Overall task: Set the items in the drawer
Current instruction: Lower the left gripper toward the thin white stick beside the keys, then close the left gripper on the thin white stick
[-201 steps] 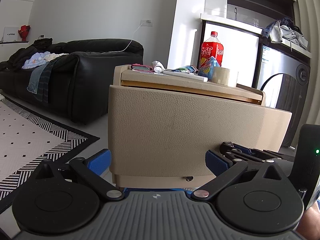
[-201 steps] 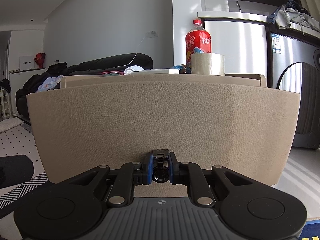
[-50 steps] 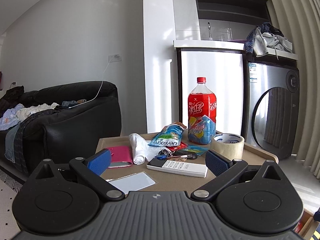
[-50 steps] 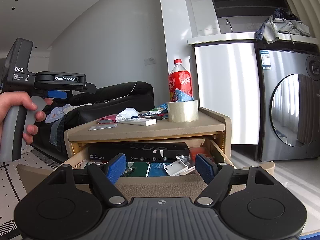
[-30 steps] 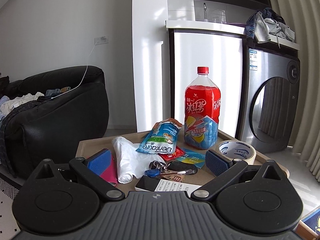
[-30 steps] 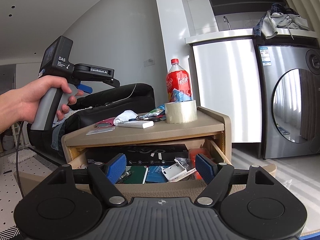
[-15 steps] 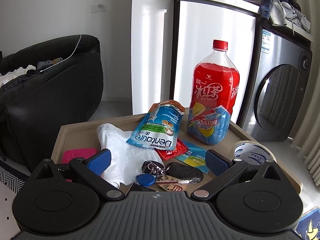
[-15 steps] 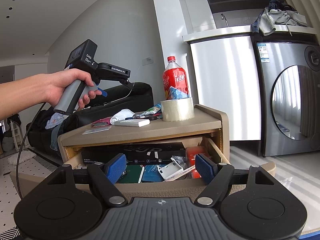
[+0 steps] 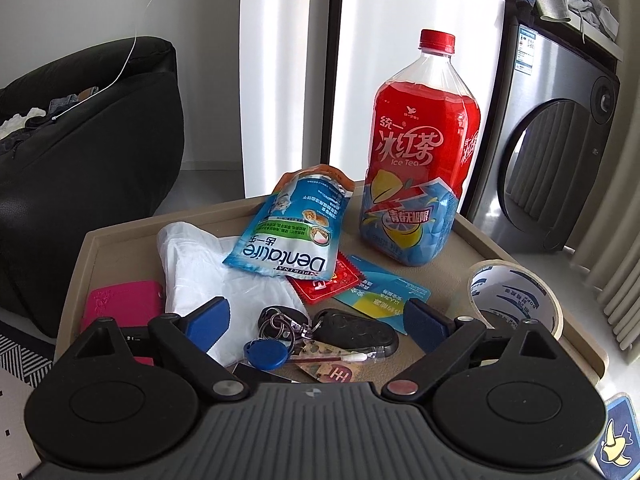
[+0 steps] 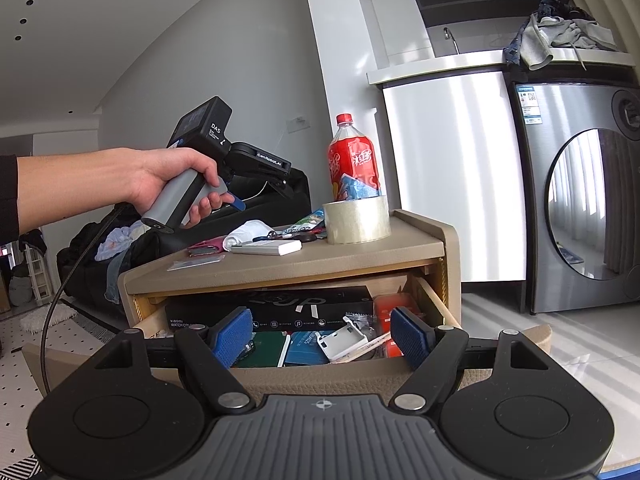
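A living room with a black sofa, a washing machine behind, and a beige counter (image 9: pixel 472 236) cluttered on top. The left tongs (image 9: pixel 316 322) tip down over it, released, jaws just easing inward with nothing pressed between them. Straight ahead, just beyond the pads, lies the key bunch (image 9: pixel 320 334), its long axis running across the gap, pad to pad. The right tongs (image 10: pixel 322 338) hang released over the open drawer (image 10: pixel 434 296), well apart. Half a second back, the keys sat further out; now they're centred.
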The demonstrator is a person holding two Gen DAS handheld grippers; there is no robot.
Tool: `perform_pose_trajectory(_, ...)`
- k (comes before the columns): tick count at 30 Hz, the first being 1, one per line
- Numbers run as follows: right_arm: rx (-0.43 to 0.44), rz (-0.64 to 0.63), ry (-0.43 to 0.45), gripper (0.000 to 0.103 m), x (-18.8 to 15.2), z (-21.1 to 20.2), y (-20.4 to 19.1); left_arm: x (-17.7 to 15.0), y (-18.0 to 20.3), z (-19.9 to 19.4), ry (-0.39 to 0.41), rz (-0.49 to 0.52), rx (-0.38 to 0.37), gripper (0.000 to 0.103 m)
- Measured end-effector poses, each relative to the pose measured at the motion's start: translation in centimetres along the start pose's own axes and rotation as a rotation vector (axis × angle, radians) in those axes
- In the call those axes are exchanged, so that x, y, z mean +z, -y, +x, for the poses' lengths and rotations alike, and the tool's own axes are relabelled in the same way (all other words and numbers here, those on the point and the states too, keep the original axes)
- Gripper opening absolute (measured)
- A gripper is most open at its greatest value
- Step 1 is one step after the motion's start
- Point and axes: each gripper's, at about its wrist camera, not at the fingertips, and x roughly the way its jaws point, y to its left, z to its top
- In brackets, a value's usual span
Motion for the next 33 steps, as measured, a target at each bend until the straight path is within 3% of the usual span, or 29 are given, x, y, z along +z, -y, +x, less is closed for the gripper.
perform_pose_trajectory(11,-0.003,-0.004,0.006,0.080,-0.1,0.1,-0.1,-0.6,0.6,0.4,-0.073,0.067,-0.084,0.076)
perform_pose_trajectory(19,-0.003,-0.013,0.008,0.080,-0.1,0.1,-0.1,-0.8,1.9,0.8,-0.115,0.273,-0.076,0.068)
perform_pose_trajectory(22,-0.005,-0.019,0.010,0.080,-0.2,0.1,-0.2,-0.8,2.2,1.2,-0.140,0.324,-0.068,0.062)
perform_pose_trajectory(27,-0.006,-0.019,0.012,0.080,-0.2,0.0,-0.3,-0.9,2.4,1.3,-0.136,0.403,-0.083,0.060)
perform_pose_trajectory(33,-0.004,-0.028,0.018,0.080,-0.4,-0.1,-0.3,-0.6,2.3,2.1,-0.169,0.513,-0.096,0.047)
